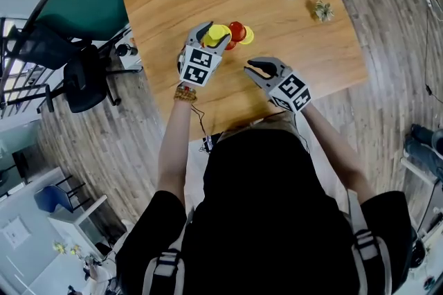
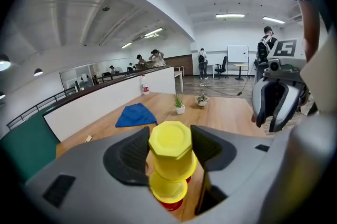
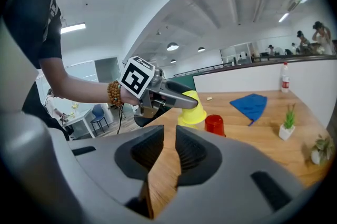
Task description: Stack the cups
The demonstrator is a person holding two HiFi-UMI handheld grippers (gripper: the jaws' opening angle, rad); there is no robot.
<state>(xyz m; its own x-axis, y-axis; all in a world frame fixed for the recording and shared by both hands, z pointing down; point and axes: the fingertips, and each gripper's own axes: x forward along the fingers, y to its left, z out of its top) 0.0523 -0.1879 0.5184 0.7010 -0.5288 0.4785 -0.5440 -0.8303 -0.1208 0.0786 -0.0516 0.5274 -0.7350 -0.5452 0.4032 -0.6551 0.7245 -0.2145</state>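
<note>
Yellow cup (image 2: 169,138), upside down, is clamped in the left gripper (image 2: 171,146) just above a second cup (image 2: 167,190) on the worktop (image 1: 311,51). A red cup (image 3: 214,124) stands beside it on the right. The right gripper (image 3: 168,136), narrow and empty, hangs nearer.

Head view looks steeply down; both gripper views skim the shared table (image 1: 173,3).

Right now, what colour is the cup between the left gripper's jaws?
Yellow: the cup shows best in the left gripper view.
</note>
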